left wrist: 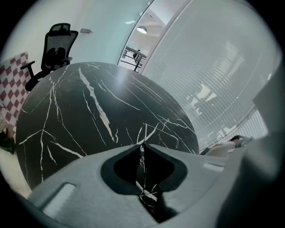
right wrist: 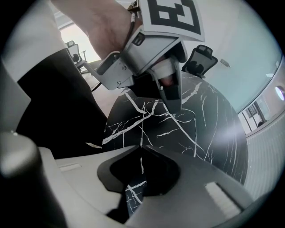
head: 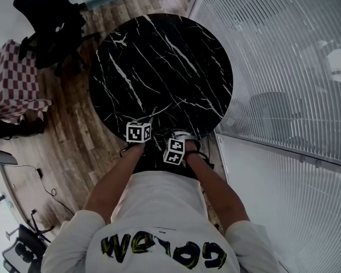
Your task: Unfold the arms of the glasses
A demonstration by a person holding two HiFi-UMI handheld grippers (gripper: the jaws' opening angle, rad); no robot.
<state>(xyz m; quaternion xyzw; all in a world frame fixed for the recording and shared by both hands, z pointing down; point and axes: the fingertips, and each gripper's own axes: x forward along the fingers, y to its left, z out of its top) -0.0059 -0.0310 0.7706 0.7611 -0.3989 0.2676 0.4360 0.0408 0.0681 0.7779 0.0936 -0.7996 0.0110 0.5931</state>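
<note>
Here, at the near edge of the round black white-veined marble surface (head: 163, 64), left gripper (left wrist: 142, 146) and right gripper (right wrist: 140, 150) jaws each pinch the thin wire-framed glasses (left wrist: 142, 156); open surface spreads beyond.

Round marble table (head: 163, 64), wood floor (head: 73, 139), slatted glass wall (head: 288, 71).

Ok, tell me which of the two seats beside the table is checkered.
The red-and-white checkered seat, at the head view's left edge. The other, a black office chair with armrests, stands farther up beside the black marble table.
</note>
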